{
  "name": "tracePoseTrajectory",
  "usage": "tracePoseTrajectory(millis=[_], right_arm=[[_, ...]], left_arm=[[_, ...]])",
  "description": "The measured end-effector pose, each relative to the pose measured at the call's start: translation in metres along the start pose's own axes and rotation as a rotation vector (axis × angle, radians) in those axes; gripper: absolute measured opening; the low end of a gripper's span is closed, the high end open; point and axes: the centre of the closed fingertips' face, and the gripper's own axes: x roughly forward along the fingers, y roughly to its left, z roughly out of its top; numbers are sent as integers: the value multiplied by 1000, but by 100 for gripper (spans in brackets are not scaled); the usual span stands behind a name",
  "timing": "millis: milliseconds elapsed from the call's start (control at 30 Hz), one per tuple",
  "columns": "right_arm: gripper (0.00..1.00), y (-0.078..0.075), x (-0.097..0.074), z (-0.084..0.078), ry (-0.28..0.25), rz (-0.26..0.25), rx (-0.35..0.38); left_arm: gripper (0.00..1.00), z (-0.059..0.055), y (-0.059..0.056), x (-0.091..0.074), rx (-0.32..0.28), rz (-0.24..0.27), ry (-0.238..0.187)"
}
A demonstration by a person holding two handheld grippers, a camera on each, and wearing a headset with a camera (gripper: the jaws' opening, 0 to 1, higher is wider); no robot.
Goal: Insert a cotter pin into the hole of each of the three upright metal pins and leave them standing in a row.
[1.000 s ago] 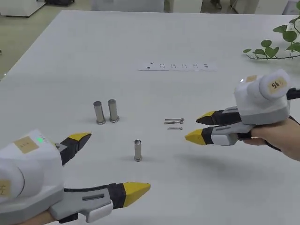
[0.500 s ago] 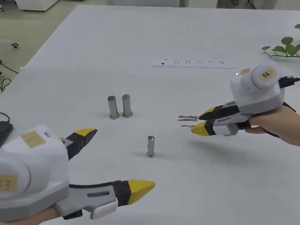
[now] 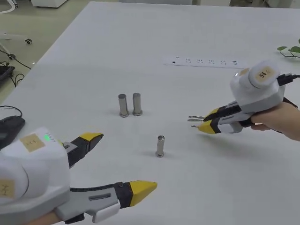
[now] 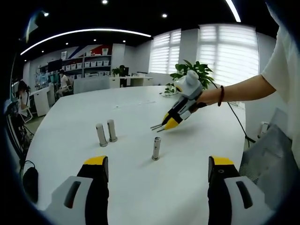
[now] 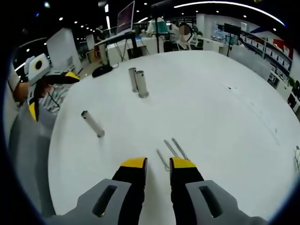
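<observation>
Lying before right jaws: cotter pins (image 5: 171,148).

Table (image 3: 140,47): plain white, no pattern. 3 metal pins (image 3: 160,146): dull silver-grey. Cotter pins (image 5: 171,149): thin, bright silver. Left gripper (image 3: 119,162) & right gripper (image 3: 207,121): white bodies, black jaws w/ yellow tips, tan labels (image 3: 31,142). Green light (image 3: 46,138) on left one. Power strip (image 3: 206,61): white w/ dark socket marks. Plant (image 3: 290,49): green.

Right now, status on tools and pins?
Left tool open, empty. Right tool slightly open, tips at the cotter pins, none gripped. Three metal pins upright, none pinned yet. Nothing in the way.
</observation>
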Motion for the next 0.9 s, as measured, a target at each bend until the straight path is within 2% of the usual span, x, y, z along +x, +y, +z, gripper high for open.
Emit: tracePoseTrajectory(millis=[67, 467, 600, 900], right_arm=[[16, -2, 2, -2, 19, -1, -23], [12, -7, 9, -7, 121, 19, -112], [12, -8, 8, -12, 184, 33, -171], [10, -8, 9, -15, 237, 53, -222]], left_arm=[[87, -1, 0, -1, 1, 4, 3], [84, -3, 4, -6, -13, 24, 3], [84, -4, 4, -7, -15, 26, 5], [82, 1, 6, -6, -8, 24, -4]])
